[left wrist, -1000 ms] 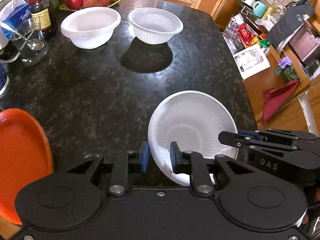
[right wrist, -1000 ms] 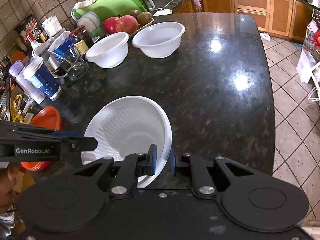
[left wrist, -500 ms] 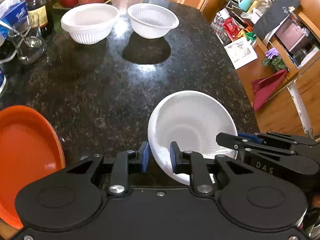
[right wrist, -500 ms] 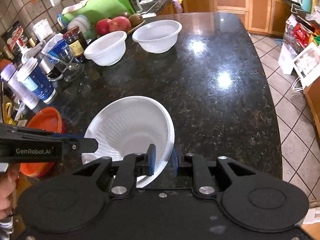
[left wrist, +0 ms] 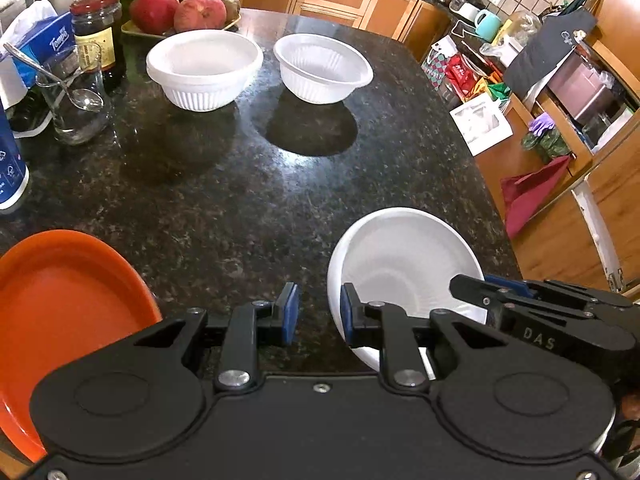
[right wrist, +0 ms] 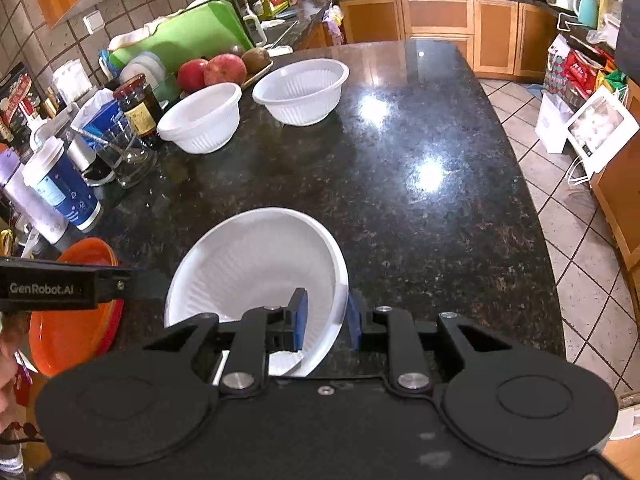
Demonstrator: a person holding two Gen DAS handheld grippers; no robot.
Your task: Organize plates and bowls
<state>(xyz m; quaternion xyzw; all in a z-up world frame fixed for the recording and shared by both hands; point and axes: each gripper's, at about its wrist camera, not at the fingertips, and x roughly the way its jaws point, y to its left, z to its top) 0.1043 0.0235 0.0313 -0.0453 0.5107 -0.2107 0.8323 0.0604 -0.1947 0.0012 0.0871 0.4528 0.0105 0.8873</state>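
Note:
A white ribbed bowl sits near the front edge of the dark granite counter. My left gripper is open; its right finger is inside the bowl's left rim, its left finger outside. My right gripper is open and straddles the bowl's right rim, not clamping it. Two more white bowls stand at the back: one on the left, one on the right. An orange plate lies at the front left.
Along the left stand a glass with a spoon, a dark jar, a tissue pack and a blue cup. A fruit tray is behind the bowls. The counter drops off to the floor on the right.
Both grippers have opened wider around the near bowl's rim. Both cameras have tilted or risen a little, showing more of the far counter.

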